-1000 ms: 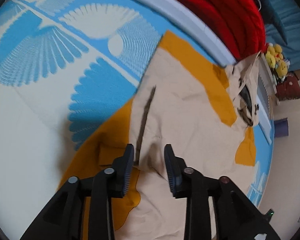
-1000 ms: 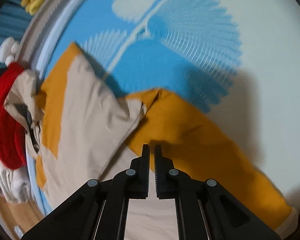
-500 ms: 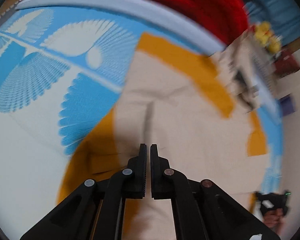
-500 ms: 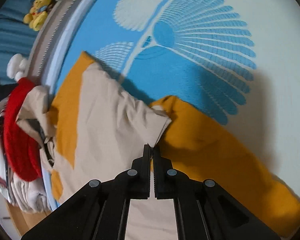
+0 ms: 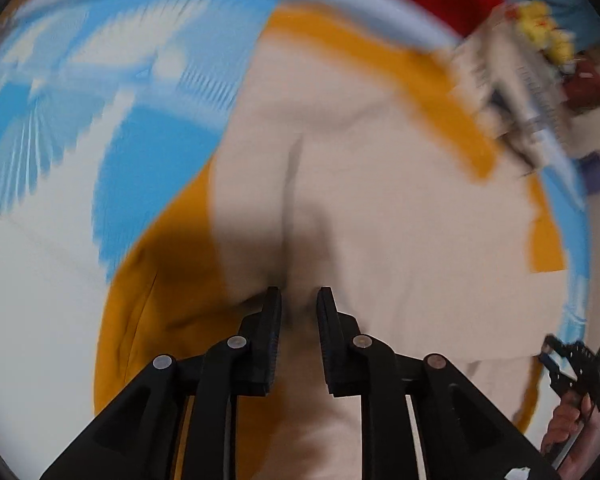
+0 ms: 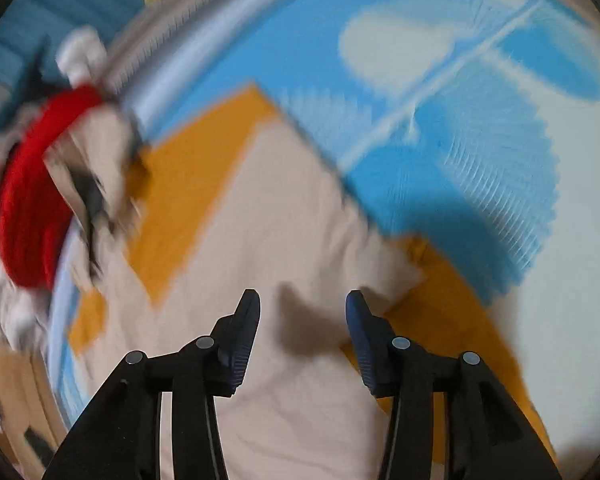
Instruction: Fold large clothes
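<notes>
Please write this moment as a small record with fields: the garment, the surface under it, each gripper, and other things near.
garment: beige and orange garment, spread flat
surface: blue and white patterned sheet
left gripper: jaws opening, above the beige cloth, nothing gripped
right gripper: jaws opening, wide apart, nothing between them
nearby: red knitted cloth at the sheet's edge; yellow plush toy

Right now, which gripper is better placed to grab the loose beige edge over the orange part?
Right, probably. The right gripper is wider, opening, with nothing between its jaws, and the beige garment edge lies just beyond its right finger. The left gripper sits over flat mid-cloth.
</notes>
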The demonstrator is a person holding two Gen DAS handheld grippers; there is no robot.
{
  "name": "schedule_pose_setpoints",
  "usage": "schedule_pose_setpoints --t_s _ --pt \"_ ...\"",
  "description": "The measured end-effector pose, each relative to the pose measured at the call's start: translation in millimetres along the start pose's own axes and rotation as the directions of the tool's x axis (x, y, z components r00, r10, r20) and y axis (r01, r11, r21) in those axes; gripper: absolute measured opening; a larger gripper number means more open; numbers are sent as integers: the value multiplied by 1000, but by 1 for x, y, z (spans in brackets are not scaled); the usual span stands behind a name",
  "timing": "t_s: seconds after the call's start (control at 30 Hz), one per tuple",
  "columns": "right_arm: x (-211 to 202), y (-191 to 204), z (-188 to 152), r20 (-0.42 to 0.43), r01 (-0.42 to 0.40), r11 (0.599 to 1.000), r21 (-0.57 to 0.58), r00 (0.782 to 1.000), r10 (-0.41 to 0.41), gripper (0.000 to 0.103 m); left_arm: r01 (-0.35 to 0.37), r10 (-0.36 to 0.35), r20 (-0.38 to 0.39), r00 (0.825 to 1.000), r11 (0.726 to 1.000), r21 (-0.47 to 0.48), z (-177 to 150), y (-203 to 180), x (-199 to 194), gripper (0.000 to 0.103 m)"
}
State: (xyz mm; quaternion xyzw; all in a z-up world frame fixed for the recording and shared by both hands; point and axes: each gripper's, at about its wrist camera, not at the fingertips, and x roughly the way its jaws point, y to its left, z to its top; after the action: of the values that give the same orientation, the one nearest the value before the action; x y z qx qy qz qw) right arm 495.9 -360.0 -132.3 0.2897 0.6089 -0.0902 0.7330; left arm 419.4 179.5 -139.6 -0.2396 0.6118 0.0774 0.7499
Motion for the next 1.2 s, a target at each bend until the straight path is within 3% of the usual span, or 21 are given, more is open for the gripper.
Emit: schedule_pose_setpoints --t_s 0.03,0.1,0.23,0.3,0.37,0.43,0.47,0.53,0.57,0.6,0.63,0.7,0.83,0.93,1.0,1.1,1.2 --pt "9 -3 -2 -34 33 999 6 999 -33 46 8 -8 -1 1000 1000 -22 -1 3 0 17" --pt "2 -3 -1 -14 22 999 35 1000 -22 46 8 -8 24 1000 1000 -7 0 -2 -11 16" --pt "-31 17 2 123 27 999 -32 992 -23 46 14 -17 109 994 999 31 3 -14 -36 18" --pt "-38 19 3 147 46 999 -29 988 -41 46 27 -30 124 992 999 25 4 -14 -39 18" --pt "-42 17 4 141 60 998 5 988 -60 46 -7 4 145 989 1000 25 3 -9 -48 18" --pt "-59 18 0 190 65 998 -17 980 -60 46 -38 28 192 981 998 48 1 -15 -59 19" --pt "-71 23 -2 237 74 995 -60 970 -58 46 -50 36 213 977 997 63 1 -20 -64 21" --pt "-99 27 -9 329 89 985 -147 944 -36 46 -81 56 256 965 993 90 -2 -30 -79 37" --pt "-119 38 -15 400 105 970 -218 917 -9 46 -95 62 283 957 990 101 -5 -35 -89 43" --pt "-134 46 -20 446 117 957 -265 895 14 46 -106 68 306 949 988 108 -8 -41 -98 55" --pt "-143 50 -25 470 123 949 -291 882 30 46 -113 71 328 942 987 112 -13 -47 -108 63" --pt "-167 58 -40 514 124 927 -353 854 82 46 -96 48 352 935 988 119 -22 -55 -123 64" --pt "-194 66 -67 555 136 893 -429 820 142 46 -59 -1 384 924 988 145 -43 -71 -150 83" --pt "-203 70 -91 565 125 868 -481 801 198 46 -51 -36 431 902 981 189 -63 -81 -167 83" --pt "-207 70 -102 569 110 856 -505 788 234 46 -50 -58 477 877 976 211 -72 -85 -177 83" --pt "-211 76 -116 589 158 834 -529 776 227 46 -68 -67 551 831 973 221 -84 -87 -186 75" --pt "-213 80 -119 555 150 826 -543 803 218 46 -75 -81 582 809 968 238 -88 -89 -190 65"
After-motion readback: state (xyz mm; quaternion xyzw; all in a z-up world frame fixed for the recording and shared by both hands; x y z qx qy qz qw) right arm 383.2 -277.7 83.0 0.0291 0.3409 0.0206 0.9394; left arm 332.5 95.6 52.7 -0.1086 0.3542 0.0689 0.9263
